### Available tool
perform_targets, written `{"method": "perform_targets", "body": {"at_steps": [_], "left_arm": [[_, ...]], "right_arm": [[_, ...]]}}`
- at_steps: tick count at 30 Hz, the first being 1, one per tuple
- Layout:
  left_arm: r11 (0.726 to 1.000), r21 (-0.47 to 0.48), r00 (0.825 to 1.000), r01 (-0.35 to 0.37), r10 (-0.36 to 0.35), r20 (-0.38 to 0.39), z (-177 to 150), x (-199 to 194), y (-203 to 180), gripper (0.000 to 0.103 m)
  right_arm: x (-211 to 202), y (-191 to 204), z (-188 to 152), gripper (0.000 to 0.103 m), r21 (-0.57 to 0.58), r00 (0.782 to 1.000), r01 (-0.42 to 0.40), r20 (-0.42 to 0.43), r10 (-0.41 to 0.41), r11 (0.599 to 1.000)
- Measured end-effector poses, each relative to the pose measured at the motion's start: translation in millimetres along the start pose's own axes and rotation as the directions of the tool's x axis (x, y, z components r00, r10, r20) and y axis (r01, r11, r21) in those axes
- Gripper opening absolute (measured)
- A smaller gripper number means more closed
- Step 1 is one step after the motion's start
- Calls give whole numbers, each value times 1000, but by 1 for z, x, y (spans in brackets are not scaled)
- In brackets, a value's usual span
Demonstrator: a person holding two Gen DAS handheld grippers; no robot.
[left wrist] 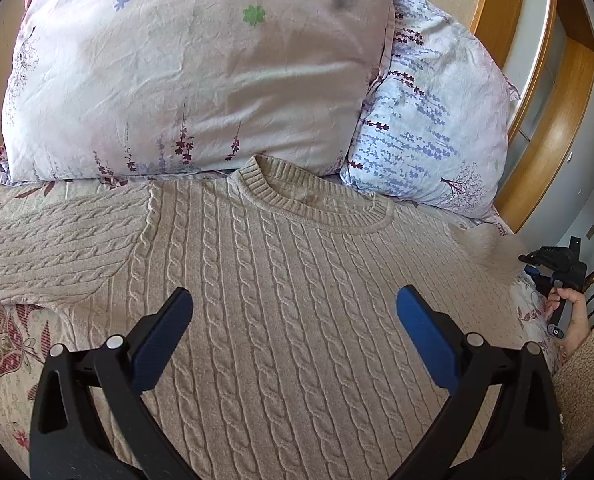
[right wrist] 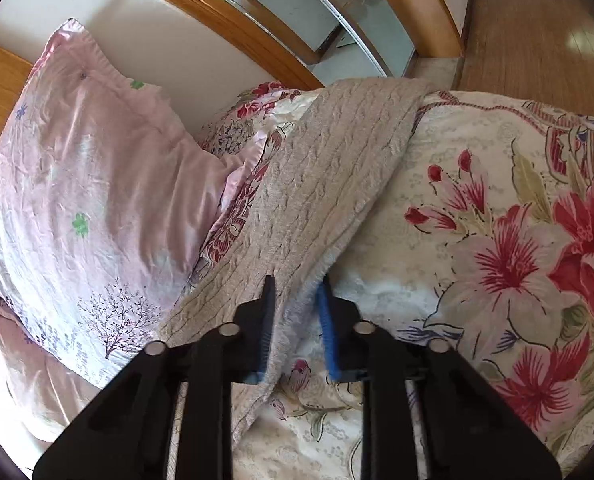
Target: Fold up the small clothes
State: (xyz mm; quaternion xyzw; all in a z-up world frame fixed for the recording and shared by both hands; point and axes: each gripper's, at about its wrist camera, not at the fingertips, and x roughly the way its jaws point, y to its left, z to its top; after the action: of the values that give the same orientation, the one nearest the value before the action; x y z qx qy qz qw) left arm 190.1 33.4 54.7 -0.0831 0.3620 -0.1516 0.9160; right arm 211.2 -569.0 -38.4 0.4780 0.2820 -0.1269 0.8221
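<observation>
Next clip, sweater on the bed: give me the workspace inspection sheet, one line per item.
Surface: bed with a floral bedspread, creased.
Job's things: beige cable-knit sweater spread flat, collar toward the pillows; one sleeve runs out over the bedspread.
Clutter: two floral pillows, one pale pink, one with blue sprigs, touching the collar end.
Grippers: left gripper open above the sweater body, holding nothing; right gripper with jaws closed on the sleeve edge.
Cables: nothing seen.
Surroundings: wooden frames with glass panes behind the bed; wooden floor beyond; a hand in a fleecy cuff holds the right gripper.
</observation>
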Motion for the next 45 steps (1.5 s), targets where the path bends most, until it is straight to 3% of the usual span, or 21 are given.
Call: {"method": "perform_targets", "body": {"at_steps": [5,9,12,16,19,22,26,28,29,30,32,36,39,40,42,45], "left_arm": [[1000,-11,1000,23,-23,3,-2,-1,1,101],[999,-27,999,33,-32,16,-1,-4,4,101],[997,-54,998,56,-54,33,0,-8,8,101],[994,-72,996,77,-74,39,1,-12,7,101],[994,-71,996,81,-78,42,0,-15,6,101],[993,-76,996,88,-85,37,-3,-17,7,101],[992,-86,996,91,-91,7,-8,-12,11,101],[991,-93,996,92,-92,-2,-10,-12,15,101],[991,-96,996,91,-92,-3,-10,-12,17,101],[991,-101,996,91,-92,-5,-10,-12,20,101],[989,-116,995,96,-97,-4,-10,-12,24,101],[983,-146,994,110,-111,1,-9,-13,33,101],[974,-185,991,128,-131,-8,-9,-12,41,99],[969,-203,989,141,-147,-14,-9,-12,45,98],[957,-239,985,163,-172,-18,-9,-12,53,93],[948,-270,984,165,-175,-12,-10,-15,65,87]], "right_arm": [[-19,30,-5,10,-131,995,-34,88,46,991],[-42,72,-17,10,-250,981,-133,106,164,959],[-54,107,-42,10,-348,961,-235,54,270,908],[-55,150,-89,10,-430,924,-374,-100,368,822],[-38,174,-136,10,-476,900,-436,-250,358,764],[-13,183,-180,10,-498,883,-448,-376,280,742],[15,175,-215,14,-511,870,-404,-471,146,759],[17,171,-213,21,-470,857,-404,-493,146,785],[17,169,-209,31,-435,852,-412,-495,169,800],[15,165,-201,40,-400,853,-413,-485,194,818],[15,161,-187,45,-343,861,-400,-458,221,850],[20,154,-160,45,-287,911,-301,-368,186,910],[32,154,-144,44,-261,935,-235,-325,144,936],[35,155,-142,41,-269,944,-218,-304,132,938],[36,170,-144,14,-342,962,-189,-253,103,921],[20,200,-159,9,-445,965,-234,-213,151,865]]}}
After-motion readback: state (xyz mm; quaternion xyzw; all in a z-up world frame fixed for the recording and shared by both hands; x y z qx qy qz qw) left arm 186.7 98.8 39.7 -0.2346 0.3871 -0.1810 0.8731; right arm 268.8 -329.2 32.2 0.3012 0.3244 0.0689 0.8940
